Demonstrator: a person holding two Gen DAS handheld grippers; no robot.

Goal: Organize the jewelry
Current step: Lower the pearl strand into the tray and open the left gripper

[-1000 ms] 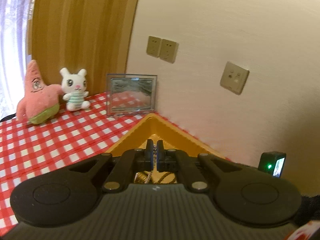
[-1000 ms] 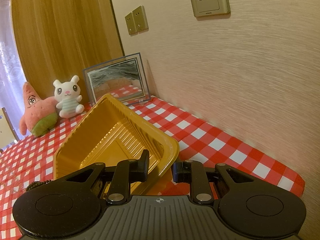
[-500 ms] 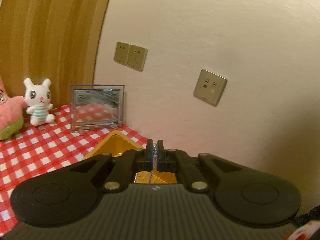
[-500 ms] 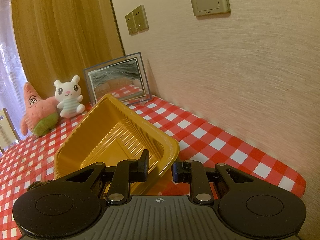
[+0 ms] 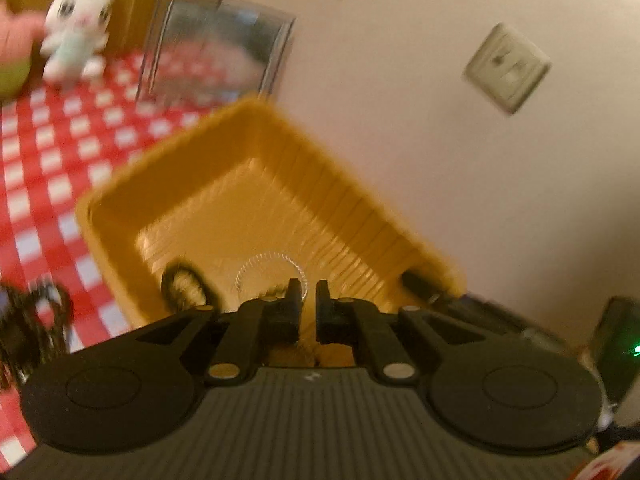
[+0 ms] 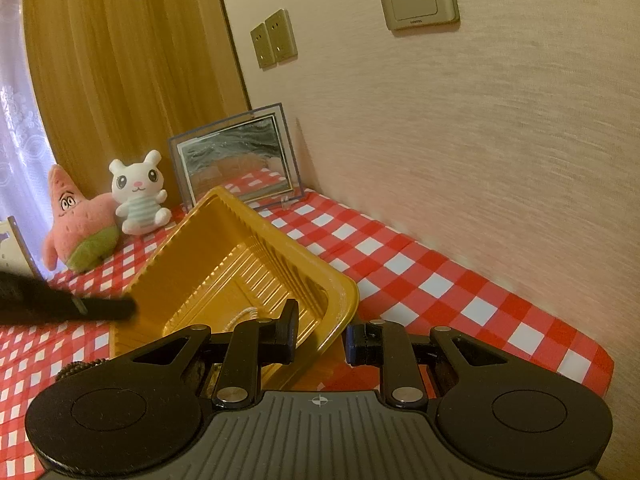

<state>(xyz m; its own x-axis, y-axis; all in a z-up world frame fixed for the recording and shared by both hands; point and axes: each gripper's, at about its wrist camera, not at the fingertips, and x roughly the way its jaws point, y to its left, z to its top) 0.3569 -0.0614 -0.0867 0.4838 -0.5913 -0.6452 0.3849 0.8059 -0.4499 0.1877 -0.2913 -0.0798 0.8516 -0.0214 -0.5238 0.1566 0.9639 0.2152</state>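
Note:
A yellow plastic tray (image 5: 120, 204) stands tilted on the checked cloth; it also shows in the right wrist view (image 6: 344, 288). A pale beaded bracelet (image 5: 268, 260) and a dark bracelet (image 5: 184, 284) lie inside it. My left gripper (image 5: 308, 288) hovers over the tray's near end, its jaws slightly apart with nothing between them. My right gripper (image 6: 320, 328) straddles the tray's near corner rim, one finger (image 6: 290, 320) inside the tray and one outside; whether it presses the rim I cannot tell. A light chain (image 6: 244, 316) shows in the tray.
A black beaded piece (image 5: 36, 320) lies on the cloth left of the tray. A mirror frame (image 6: 236, 160), a white bunny toy (image 6: 138, 194) and a pink star toy (image 6: 76, 232) stand at the back. The wall runs close on the right.
My left gripper has opened and let the chain fall into the tray, and it has tipped down toward the tray. The left gripper's finger now shows in the right wrist view.

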